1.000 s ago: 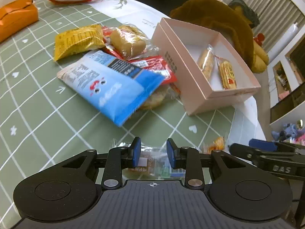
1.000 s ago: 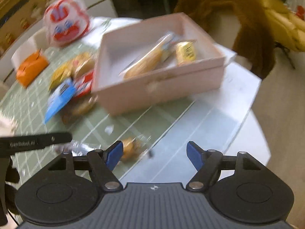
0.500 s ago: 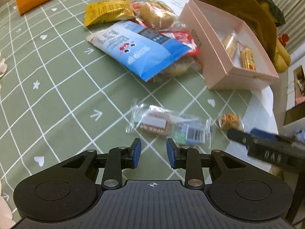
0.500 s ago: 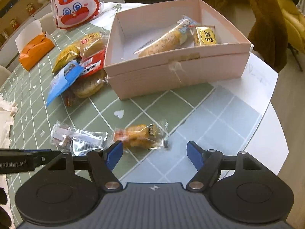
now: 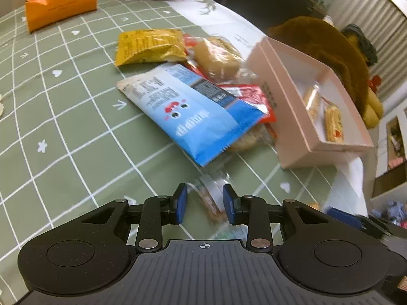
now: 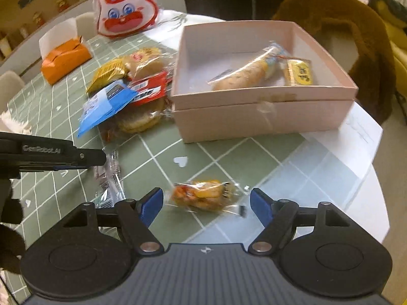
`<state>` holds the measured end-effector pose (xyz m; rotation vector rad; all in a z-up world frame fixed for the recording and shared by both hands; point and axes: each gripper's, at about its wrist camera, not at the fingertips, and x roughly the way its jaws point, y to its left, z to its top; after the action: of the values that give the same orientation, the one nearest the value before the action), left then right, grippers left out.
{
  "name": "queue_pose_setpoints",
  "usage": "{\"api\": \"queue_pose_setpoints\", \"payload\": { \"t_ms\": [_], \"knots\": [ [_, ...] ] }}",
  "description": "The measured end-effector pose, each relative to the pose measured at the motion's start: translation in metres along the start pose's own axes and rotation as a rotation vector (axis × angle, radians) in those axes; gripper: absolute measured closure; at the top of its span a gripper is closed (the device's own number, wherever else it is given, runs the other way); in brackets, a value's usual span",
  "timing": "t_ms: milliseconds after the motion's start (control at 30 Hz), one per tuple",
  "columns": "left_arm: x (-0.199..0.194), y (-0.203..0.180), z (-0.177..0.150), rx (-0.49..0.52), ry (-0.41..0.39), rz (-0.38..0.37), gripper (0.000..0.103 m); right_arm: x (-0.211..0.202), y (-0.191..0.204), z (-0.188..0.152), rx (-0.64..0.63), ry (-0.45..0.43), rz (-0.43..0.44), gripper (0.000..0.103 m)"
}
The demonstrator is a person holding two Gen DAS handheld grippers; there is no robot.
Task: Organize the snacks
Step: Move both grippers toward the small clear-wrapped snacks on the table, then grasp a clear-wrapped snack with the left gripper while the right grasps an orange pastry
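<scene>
Two grippers over a green-checked surface (image 6: 229, 157), landmark is the pink box (image 6: 264, 117). Box holds a long bread-stick snack (image 6: 244, 75) and a small yellow packet (image 6: 299, 72) (both inside, lying side by side). Right gripper (image 6: 206, 203) is spread wide, pointing down; a small clear-wrapped orange snack (image 6: 201, 195) lies on the surface between its blue pads, in front of the box, no pad touching it. Left gripper (image 5: 204, 204) has a narrow gap between its pads; a clear-wrapped biscuit packet (image 5: 209, 198) sits in that gap, blurred, and the pads do not look pressed onto it (contact hard to judge). That same packet (image 6: 109, 178) shows in the right wrist view, left of the orange snack and in front of the box, partly under the left gripper's black finger (image 6: 51, 152). Pile of snacks touching the box's left wall: blue packet (image 5: 193, 111) on top, red packet (image 5: 251, 99) under it, a round bun in clear wrap (image 5: 216, 56), yellow packet (image 5: 150, 47) at the far end. Further beyond the box: orange tissue pack (image 5: 59, 2) and a rabbit-face bag (image 6: 126, 12). Brown furry coat (image 6: 351, 33) hangs behind the box.
</scene>
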<state>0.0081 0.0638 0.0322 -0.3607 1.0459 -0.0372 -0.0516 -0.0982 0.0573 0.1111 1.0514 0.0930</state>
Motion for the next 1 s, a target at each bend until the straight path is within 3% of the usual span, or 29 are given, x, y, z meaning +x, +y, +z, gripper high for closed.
{"api": "queue_pose_setpoints", "payload": {
  "t_ms": [100,233,367,600,733,1000],
  "knots": [
    [-0.005,-0.002,-0.004,0.011,0.007,-0.018,0.068,0.004,0.015,0.0,-0.04,0.001,0.051,0.031],
    [-0.002,-0.008,-0.002,0.027,0.018,-0.018,0.068,0.003,0.036,-0.005,-0.147,0.012,0.11,0.048],
    [0.007,-0.018,-0.001,0.06,0.03,-0.002,0.068,-0.002,0.033,-0.012,-0.17,0.02,0.106,0.051],
    [0.02,-0.04,-0.003,0.2,0.004,0.035,0.057,-0.014,0.005,-0.023,-0.155,-0.001,-0.022,0.047],
    [0.018,-0.039,-0.008,0.236,-0.013,0.023,0.059,-0.017,-0.007,-0.025,-0.125,-0.01,-0.002,0.037],
    [-0.004,-0.012,-0.028,0.195,0.017,0.028,0.06,-0.011,0.014,-0.01,-0.182,-0.041,0.061,0.037]
  ]
}}
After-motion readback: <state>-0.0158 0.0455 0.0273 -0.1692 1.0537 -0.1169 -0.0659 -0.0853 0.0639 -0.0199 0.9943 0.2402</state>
